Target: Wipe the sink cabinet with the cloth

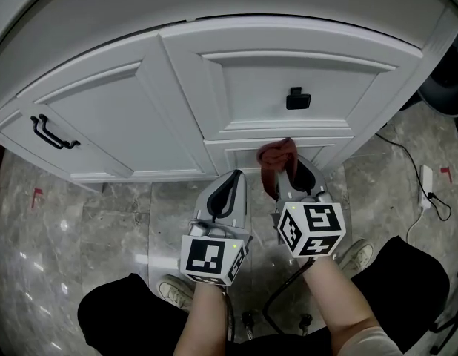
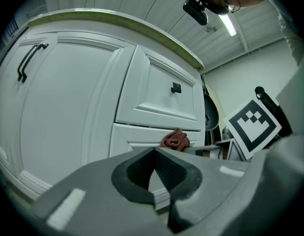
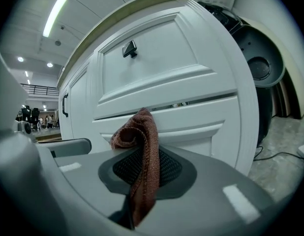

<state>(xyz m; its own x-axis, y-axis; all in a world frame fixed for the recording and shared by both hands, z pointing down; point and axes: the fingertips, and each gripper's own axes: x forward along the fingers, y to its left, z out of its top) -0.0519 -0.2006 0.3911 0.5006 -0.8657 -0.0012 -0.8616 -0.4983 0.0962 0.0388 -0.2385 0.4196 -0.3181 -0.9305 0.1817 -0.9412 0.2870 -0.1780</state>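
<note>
In the head view my right gripper [image 1: 292, 175] holds the cloth [image 1: 276, 159] close before the lower drawer [image 1: 244, 154] of the sink cabinet [image 1: 140, 117]. My left gripper [image 1: 227, 191] is beside it.

In the left gripper view my jaws are together and hold nothing.

In the right gripper view the closed jaws pinch the cloth lengthwise. The drawer is straight ahead and nothing stands between.

Left gripper [image 1: 233, 175] and right gripper [image 1: 287, 170]: 2 grey moulded shells with dark ribbed pads; each carries a white cube of black square markers; below the right cube [image 1: 311, 228] trails a black cable [image 1: 283, 289]; black trousers [image 1: 119, 315] and pale sneakers [image 1: 175, 291] flank it.
</note>
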